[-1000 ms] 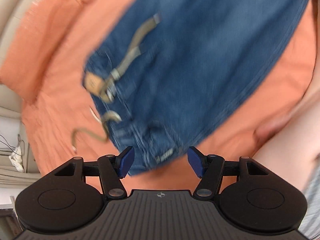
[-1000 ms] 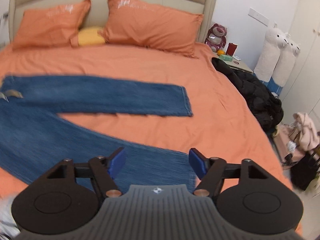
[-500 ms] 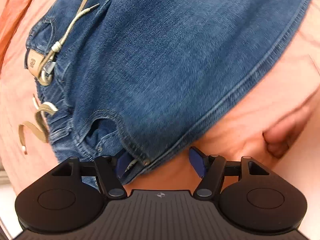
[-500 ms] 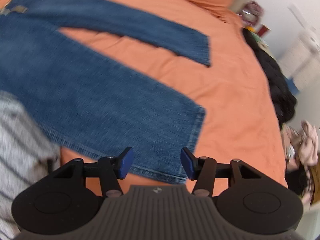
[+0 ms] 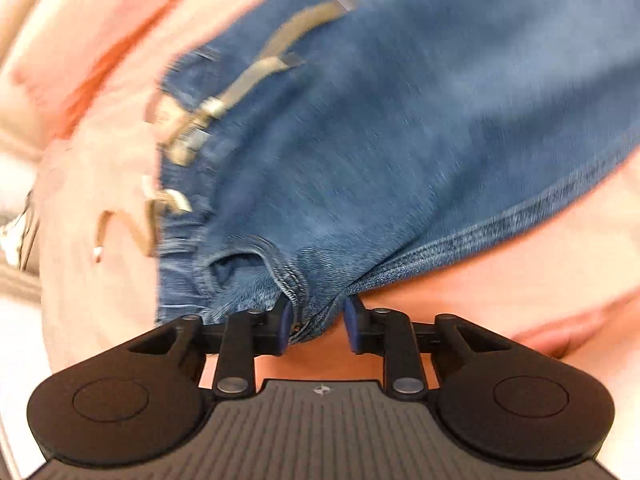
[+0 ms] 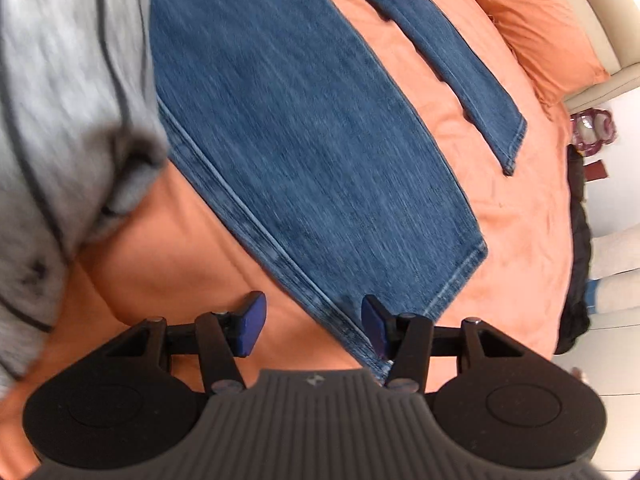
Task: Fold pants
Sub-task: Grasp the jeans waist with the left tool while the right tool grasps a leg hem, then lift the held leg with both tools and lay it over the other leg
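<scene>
Jeans (image 6: 304, 128) unfolded, legs spread on bed (image 6: 516, 216). Left gripper (image 5: 314, 322) jaws closing on waistband corner between them; right gripper (image 6: 314, 326) jaws apart, hem corner at right jaw. Every fold left.

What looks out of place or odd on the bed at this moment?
Nothing looks damaged or spilled. The jeans lie with their two legs spread apart on the orange sheet, not yet folded. At the waist, the tan drawstring trails loose onto the sheet. The left gripper is closing on the waistband corner.

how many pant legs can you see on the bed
2. The near leg runs down to the right gripper, its hem corner by the right pad. The far leg lies beyond it, nearer the pillow.
</scene>
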Demonstrator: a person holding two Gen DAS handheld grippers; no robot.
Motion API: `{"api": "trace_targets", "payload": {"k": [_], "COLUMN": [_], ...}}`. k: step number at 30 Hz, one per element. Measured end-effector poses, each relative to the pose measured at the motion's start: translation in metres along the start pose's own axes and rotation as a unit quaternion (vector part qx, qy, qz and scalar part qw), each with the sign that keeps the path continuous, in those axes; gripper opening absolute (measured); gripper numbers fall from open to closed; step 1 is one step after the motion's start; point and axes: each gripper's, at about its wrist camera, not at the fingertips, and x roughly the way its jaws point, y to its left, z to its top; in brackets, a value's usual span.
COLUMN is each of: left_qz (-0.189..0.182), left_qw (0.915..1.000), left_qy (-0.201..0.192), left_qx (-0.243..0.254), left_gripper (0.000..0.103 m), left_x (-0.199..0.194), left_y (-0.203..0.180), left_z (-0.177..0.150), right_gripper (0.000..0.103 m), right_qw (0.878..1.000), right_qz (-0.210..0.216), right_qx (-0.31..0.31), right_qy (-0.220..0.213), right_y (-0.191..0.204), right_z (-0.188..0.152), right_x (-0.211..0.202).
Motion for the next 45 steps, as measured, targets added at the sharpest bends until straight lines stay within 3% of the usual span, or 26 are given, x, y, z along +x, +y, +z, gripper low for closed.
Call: {"api": "trace_targets", "payload": {"k": [1, 3, 4, 8, 12, 13, 15, 18, 20, 23, 25, 27, 30, 33, 35, 37, 42, 43, 44, 45], "left_qz": [0.004, 0.009, 0.012, 0.029, 0.040, 0.052, 0.096, 0.102, 0.081, 0.020, -0.019, -0.054, -0.107, -0.151, -0.156, -0.149, -0.081, -0.059, -0.040, -0.028], "left_qw": [0.9996, 0.9972, 0.9956, 0.9898, 0.9849, 0.9826, 0.9738, 0.9636, 0.9699, 0.9832, 0.9924, 0.9955, 0.9885, 0.9772, 0.9736, 0.9723, 0.9764, 0.9780, 0.9791, 0.9806], "left_qy": [-0.019, -0.050, -0.062, -0.093, -0.111, -0.117, -0.137, -0.152, -0.154, -0.145, -0.113, -0.075, -0.023, 0.003, 0.015, 0.023, 0.038, 0.039, 0.041, 0.038], "left_qx": [-0.019, -0.055, -0.069, -0.103, -0.127, -0.135, -0.154, -0.195, -0.171, -0.109, -0.045, 0.022, 0.104, 0.149, 0.165, 0.179, 0.196, 0.196, 0.195, 0.190], "left_gripper": [0.026, 0.025, 0.025, 0.021, 0.016, 0.001, 0.000, 0.000, 0.000, 0.002, 0.012, 0.014, 0.023, 0.036, 0.056, 0.061, 0.057, 0.045, 0.024, 0.015], "left_x": [-0.010, -0.025, -0.031, -0.050, -0.062, -0.068, -0.078, -0.092, -0.094, -0.098, -0.091, -0.078, -0.061, -0.047, -0.034, -0.020, 0.005, 0.013, 0.018, 0.023], "left_y": [0.007, 0.018, 0.024, 0.032, 0.028, 0.030, 0.037, 0.072, 0.079, 0.072, 0.058, 0.038, 0.004, -0.026, -0.040, -0.048, -0.071, -0.075, -0.079, -0.082], "left_z": [-0.001, 0.000, 0.000, 0.008, 0.015, 0.018, 0.029, 0.048, 0.060, 0.062, 0.058, 0.049, 0.034, 0.023, 0.023, 0.022, 0.016, 0.018, 0.017, 0.018], "right_gripper": [0.048, 0.031, 0.004, 0.000, 0.000, 0.000, 0.000, 0.000, 0.000, 0.000, 0.000, 0.000, 0.000, 0.000, 0.000, 0.000, 0.000, 0.000, 0.000, 0.000], "right_qw": [1.000, 0.999, 0.999, 0.993, 0.978, 0.973, 0.966, 0.958, 0.960, 0.968, 0.969, 0.970, 0.970, 0.970, 0.969, 0.969, 0.969, 0.969, 0.968, 0.968], "right_qz": [-0.009, -0.031, -0.044, -0.080, -0.121, -0.133, -0.156, -0.164, -0.160, -0.176, -0.181, -0.180, -0.181, -0.187, -0.189, -0.189, -0.191, -0.190, -0.191, -0.192], "right_qx": [0.002, 0.010, 0.015, 0.063, 0.140, 0.153, 0.168, 0.198, 0.191, 0.140, 0.132, 0.133, 0.138, 0.137, 0.139, 0.142, 0.142, 0.144, 0.145, 0.145], "right_qy": [-0.002, -0.015, -0.019, -0.053, -0.099, -0.109, -0.118, -0.129, -0.130, -0.110, -0.102, -0.099, -0.090, -0.079, -0.074, -0.071, -0.069, -0.068, -0.067, -0.066], "right_y": [0.001, 0.003, 0.005, -0.001, -0.038, -0.049, -0.072, -0.112, -0.129, -0.131, -0.137, -0.144, -0.151, -0.153, -0.152, -0.153, -0.149, -0.148, -0.146, -0.145], "right_z": [-0.002, -0.003, -0.004, -0.004, 0.008, 0.014, 0.029, 0.058, 0.086, 0.121, 0.132, 0.140, 0.148, 0.153, 0.154, 0.153, 0.146, 0.144, 0.142, 0.140], "right_x": [0.002, 0.003, 0.004, -0.010, -0.043, -0.051, -0.059, -0.066, -0.061, -0.042, -0.032, -0.027, -0.018, -0.009, -0.006, -0.005, -0.016, -0.018, -0.021, -0.023]}}
